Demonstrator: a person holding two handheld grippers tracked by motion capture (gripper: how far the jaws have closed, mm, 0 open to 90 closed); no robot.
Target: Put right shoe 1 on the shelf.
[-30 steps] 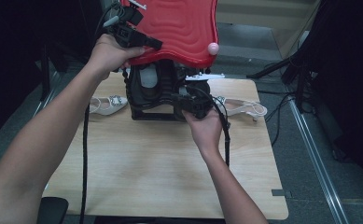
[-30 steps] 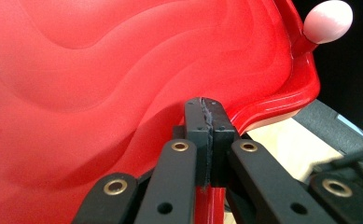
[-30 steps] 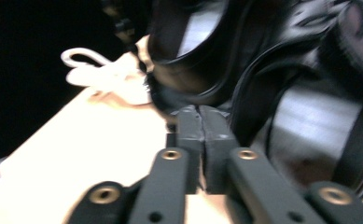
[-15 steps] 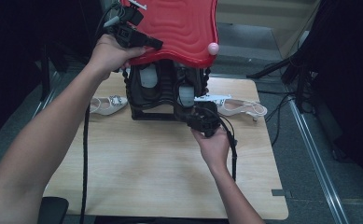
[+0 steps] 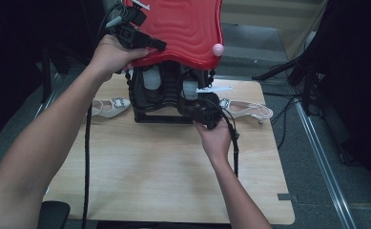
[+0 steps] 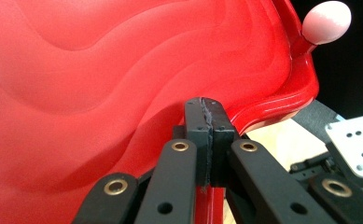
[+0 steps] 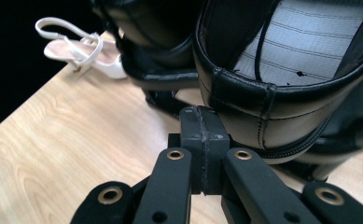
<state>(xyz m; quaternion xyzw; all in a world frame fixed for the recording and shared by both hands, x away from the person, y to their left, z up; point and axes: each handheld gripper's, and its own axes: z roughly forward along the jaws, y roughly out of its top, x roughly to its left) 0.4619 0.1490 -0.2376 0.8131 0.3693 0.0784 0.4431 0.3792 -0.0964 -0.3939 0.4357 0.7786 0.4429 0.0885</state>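
My left gripper [image 5: 157, 46] is shut on the lower rim of a red wavy lid [image 5: 183, 28] with a pink knob [image 5: 217, 49], holding it raised. In the left gripper view the pads [image 6: 206, 112] clamp that lid [image 6: 100, 93]. Under it, a black case [image 5: 159, 117] holds two black shoes [image 5: 149, 81]. My right gripper [image 5: 200, 102] is at the case's right front. In the right gripper view its jaws [image 7: 202, 121] are shut with nothing between them, just in front of the heel of a black shoe [image 7: 282, 70].
White sandals lie on the wooden table [image 5: 149, 167] on either side of the case, one to the left [image 5: 108, 106] and one to the right [image 5: 247, 109]. A sandal [image 7: 83, 49] is in the right gripper view too. Cables trail from both grippers. Dark equipment surrounds the table.
My right hand and gripper have drawn back a little from the case toward the near edge. The left gripper still holds the lid up in the same place.
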